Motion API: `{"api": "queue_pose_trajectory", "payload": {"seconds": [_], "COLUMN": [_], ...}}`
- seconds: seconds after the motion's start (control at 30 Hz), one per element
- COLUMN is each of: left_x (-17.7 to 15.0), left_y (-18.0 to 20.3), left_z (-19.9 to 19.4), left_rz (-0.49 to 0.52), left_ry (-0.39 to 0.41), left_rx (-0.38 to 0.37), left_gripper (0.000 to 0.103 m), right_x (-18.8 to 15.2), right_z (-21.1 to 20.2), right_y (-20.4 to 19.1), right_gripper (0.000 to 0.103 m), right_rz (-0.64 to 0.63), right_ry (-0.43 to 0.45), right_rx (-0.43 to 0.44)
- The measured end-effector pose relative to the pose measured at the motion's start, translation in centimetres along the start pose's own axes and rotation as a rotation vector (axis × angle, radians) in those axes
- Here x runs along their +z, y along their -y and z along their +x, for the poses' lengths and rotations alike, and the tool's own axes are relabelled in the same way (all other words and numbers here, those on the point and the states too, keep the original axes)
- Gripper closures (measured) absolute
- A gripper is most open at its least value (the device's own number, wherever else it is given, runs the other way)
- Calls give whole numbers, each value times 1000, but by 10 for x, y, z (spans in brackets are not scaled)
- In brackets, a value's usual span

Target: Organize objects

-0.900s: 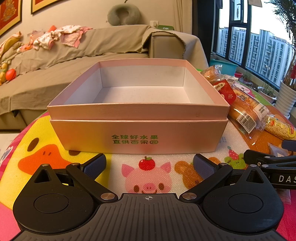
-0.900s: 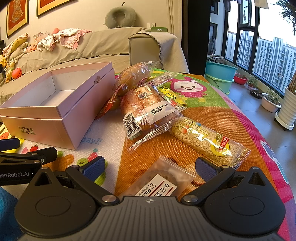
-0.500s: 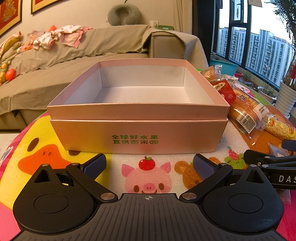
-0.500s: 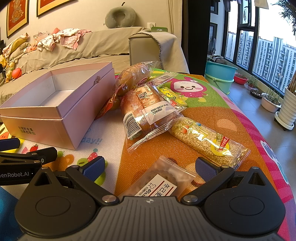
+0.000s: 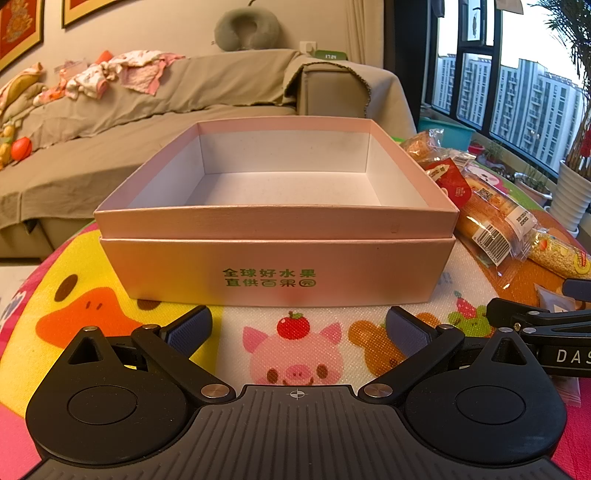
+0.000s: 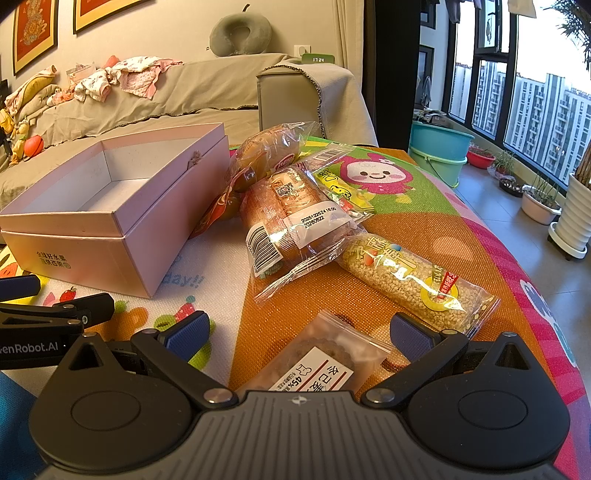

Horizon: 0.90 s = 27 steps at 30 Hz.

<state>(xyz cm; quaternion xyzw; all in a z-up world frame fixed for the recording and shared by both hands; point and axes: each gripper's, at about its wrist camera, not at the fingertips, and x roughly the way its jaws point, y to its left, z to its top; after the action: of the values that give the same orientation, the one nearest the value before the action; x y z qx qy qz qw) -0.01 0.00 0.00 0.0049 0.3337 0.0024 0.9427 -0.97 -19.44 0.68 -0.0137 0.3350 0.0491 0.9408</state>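
Empty pink box on cartoon mat, wide-open left tool before it, snack packets alongside.

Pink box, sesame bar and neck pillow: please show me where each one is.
pink box (image 5: pixel 273 271), left wrist view, on its front wall.
sesame bar (image 6: pixel 410 282), right wrist view, on the middle of its wrapper.
neck pillow (image 6: pixel 240 35), right wrist view, on its curved top.

Cartoon-print table mat carries pink box beside snack packets.
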Motion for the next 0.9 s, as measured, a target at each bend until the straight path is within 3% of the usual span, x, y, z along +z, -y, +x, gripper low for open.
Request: {"api": "queue_pose_trajectory", "payload": {"seconds": [0.9], "left_x": [0], "left_y": [-7], "left_z": [-3], "left_rz": [-2], "left_ry": [0], "left_rx": [-1], "left_gripper": [0], "right_x": [0], "right_z": [-2], "right_y": [2], "right_gripper": [0], "right_rz": [4], "right_ry": [-2], "right_rx": [4]}}
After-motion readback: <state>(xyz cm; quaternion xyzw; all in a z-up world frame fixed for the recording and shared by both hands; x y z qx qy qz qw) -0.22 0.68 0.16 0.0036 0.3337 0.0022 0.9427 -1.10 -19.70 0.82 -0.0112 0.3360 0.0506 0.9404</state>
